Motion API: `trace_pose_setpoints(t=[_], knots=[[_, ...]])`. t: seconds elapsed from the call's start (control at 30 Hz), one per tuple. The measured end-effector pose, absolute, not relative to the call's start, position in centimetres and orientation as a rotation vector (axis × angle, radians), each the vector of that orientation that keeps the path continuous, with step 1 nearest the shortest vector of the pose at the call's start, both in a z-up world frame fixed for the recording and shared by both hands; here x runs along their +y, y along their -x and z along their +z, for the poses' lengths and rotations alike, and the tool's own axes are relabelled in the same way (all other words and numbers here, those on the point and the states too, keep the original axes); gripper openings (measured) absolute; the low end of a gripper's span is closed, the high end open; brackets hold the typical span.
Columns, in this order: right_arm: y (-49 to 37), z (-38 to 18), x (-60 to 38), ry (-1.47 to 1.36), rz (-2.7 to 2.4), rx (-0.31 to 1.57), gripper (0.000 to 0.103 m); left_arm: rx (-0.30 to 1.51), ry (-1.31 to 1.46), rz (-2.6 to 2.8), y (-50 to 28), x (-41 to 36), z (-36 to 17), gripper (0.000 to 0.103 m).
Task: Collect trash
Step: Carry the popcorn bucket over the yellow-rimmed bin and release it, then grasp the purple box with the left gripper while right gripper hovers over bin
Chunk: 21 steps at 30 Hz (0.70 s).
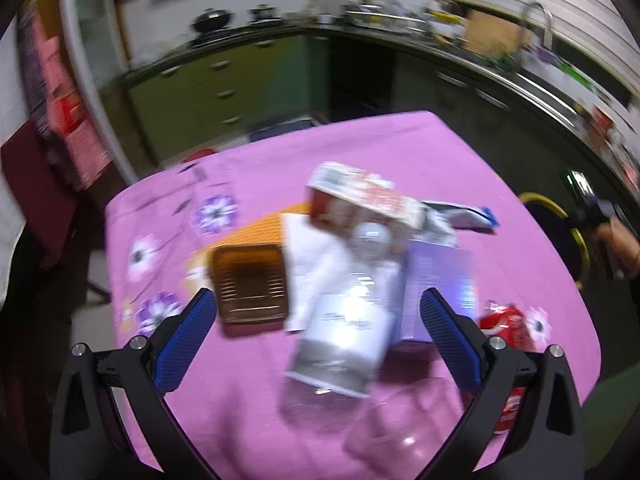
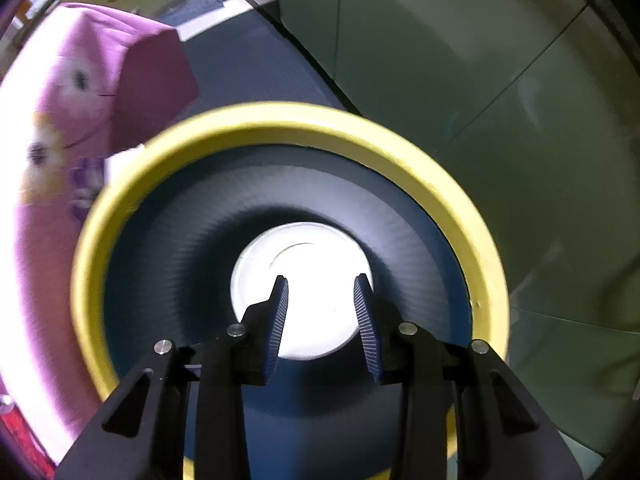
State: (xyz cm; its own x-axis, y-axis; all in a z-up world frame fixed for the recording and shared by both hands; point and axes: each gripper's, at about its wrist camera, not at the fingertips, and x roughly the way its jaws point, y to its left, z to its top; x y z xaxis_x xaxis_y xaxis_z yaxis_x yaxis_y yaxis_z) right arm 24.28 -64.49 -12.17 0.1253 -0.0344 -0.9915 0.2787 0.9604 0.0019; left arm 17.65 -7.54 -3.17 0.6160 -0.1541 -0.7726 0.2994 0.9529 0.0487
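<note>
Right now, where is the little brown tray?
In the left wrist view, the brown tray lies on the pink tablecloth, left of the plastic bottle and just ahead of the left gripper.

My tablecloth (image 1: 400,148) is pink with purple flowers. My finger pads (image 1: 184,336) are blue. My bin (image 2: 280,120) has a yellow rim, dark blue inside.

One clear plastic bottle (image 1: 344,332), one brown tray (image 1: 251,288), two cartons (red-white (image 1: 360,200), purple (image 1: 440,280)). One crushed red can (image 1: 505,322), one yellow-rimmed bin (image 2: 280,128).
</note>
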Motion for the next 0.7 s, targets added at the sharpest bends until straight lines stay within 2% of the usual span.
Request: trace_pose_setpoints(t=[0.13,0.37,0.5,0.7], knots=[[-22.7,-8.7,-63.5,-0.209,-0.186,1.382,0.034,0.870,-0.274,-0.296,-17.6,-11.1,-4.1,0.097],[-22.1,-7.0,-63.3,-0.215,-0.118,1.340,0.034,0.915,-0.280,-0.371,-18.0,-13.4,-5.3,0.097],[-22.0,-8.4,-61.9,-0.221,-0.093,1.330,0.040,0.940,-0.308,-0.391,-18.2,-14.1,-5.9,0.078],[-22.1,-10.8,-60.7,-0.217,-0.070,1.331,0.042,0.980,-0.311,-0.402,-19.0,-14.5,-6.9,0.076]])
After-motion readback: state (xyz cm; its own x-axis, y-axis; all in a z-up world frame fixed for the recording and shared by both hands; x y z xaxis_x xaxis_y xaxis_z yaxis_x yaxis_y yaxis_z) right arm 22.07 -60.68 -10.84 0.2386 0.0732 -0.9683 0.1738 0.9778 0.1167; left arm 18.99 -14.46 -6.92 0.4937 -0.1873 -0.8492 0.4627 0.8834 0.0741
